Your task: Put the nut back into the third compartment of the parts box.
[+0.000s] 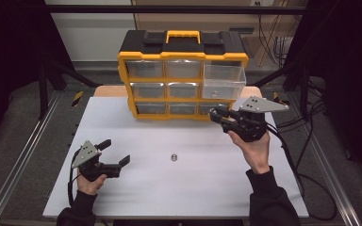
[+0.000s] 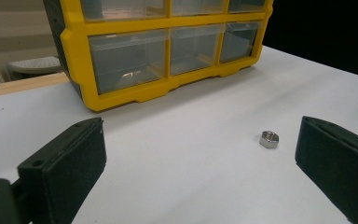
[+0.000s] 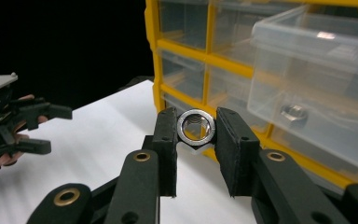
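High view: your right hand-held gripper hovers just below the pulled-out clear plastic drawer of the yellow-framed organiser cabinet. Lift above the drawer's front lip before advancing.

Left gripper view: the left hand-held gripper stands wide open, holding nothing; a second steel nut lies on the white surface, well before the cabinet.

Right gripper view: the pads pinch a silver hex nut; keep them clamped until inside the drawer.

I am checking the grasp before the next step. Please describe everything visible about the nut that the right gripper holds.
The nut is a shiny, silver-coloured metal ring with a threaded hole, its hole facing the camera of the right gripper view. The right gripper is shut on it, one black pad pressing on each side. It hangs above the white table, just in front of the pulled-out clear drawer, touching nothing else.
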Available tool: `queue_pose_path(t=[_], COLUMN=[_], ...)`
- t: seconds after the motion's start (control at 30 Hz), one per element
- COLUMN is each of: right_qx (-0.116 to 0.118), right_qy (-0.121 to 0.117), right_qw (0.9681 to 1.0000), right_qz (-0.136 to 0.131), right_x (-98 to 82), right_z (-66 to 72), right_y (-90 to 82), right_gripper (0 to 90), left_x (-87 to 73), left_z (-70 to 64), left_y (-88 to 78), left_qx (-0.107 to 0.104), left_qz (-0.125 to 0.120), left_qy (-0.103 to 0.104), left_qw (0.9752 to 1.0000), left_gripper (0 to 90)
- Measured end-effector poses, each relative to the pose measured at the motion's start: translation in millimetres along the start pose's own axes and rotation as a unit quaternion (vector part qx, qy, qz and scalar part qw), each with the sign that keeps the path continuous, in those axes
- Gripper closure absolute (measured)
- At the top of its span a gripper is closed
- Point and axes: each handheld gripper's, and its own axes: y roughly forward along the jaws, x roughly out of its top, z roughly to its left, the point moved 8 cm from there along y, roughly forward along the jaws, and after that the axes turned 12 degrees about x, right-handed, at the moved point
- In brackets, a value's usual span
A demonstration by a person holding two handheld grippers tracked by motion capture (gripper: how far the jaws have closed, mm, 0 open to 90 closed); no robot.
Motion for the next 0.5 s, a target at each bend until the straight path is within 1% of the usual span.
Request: queue_pose_path(t=[0.13, 0.33, 0.5], right_qx=[-0.007, -0.016, -0.022], right_qy=[-0.001, -0.004, -0.007], right_qw=[1.0000, 0.9999, 0.9997], right_qz=[-0.001, 0.000, -0.007], right_x=[11.1, 22.7, 33.8], right_z=[-3.0, -6.2, -8.6], right_y=[-4.2, -7.2, -10.6], right_gripper=[70.3, 70.3, 70.3], left_x=[0.1, 0.3, 0.3], left_z=[0.5, 0.7, 0.9], left_y=[-0.1, -0.4, -0.3], left_qx=[0.001, 0.001, 0.002], left_qz=[0.000, -0.001, -0.001], left_qy=[-0.001, -0.001, -0.002], left_qw=[1.0000, 1.0000, 1.0000], left_gripper=[1.4, 1.4, 1.4])
